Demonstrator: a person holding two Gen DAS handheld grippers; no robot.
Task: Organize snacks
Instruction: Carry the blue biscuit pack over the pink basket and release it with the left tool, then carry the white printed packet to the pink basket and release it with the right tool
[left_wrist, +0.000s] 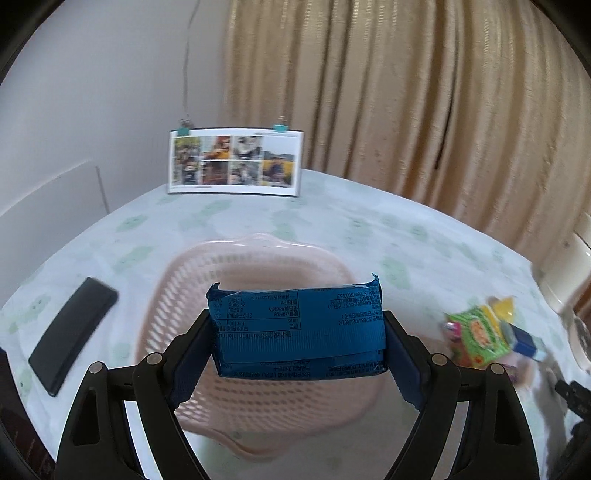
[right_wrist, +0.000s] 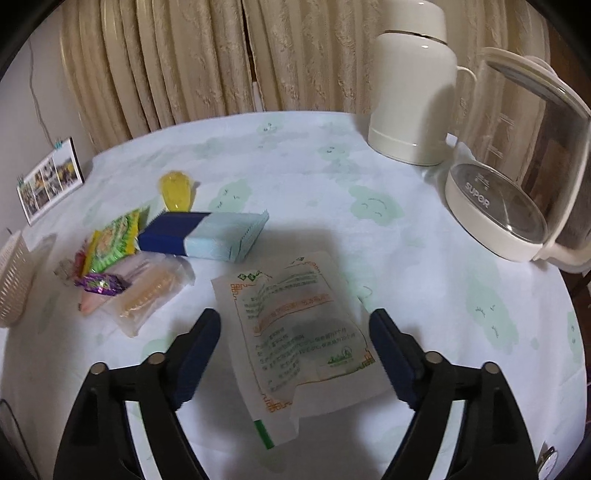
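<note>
Blue snack pack (left_wrist: 297, 330) held level over pink basket (left_wrist: 255, 258); other snacks (right_wrist: 122, 258) heaped on table

This is a room in a home. A table with a pale cloth (right_wrist: 295, 155) stands before long beige curtains (right_wrist: 184, 55). On it are a white thermos jug (right_wrist: 413, 85), a glass kettle (right_wrist: 517, 166), and a sheet of family photos (left_wrist: 234, 161) leaning at the wall.

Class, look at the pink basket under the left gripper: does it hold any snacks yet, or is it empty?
Cannot tell fully. The visible floor of the pink basket is bare, but the blue packet in the left gripper hides its middle.
</note>
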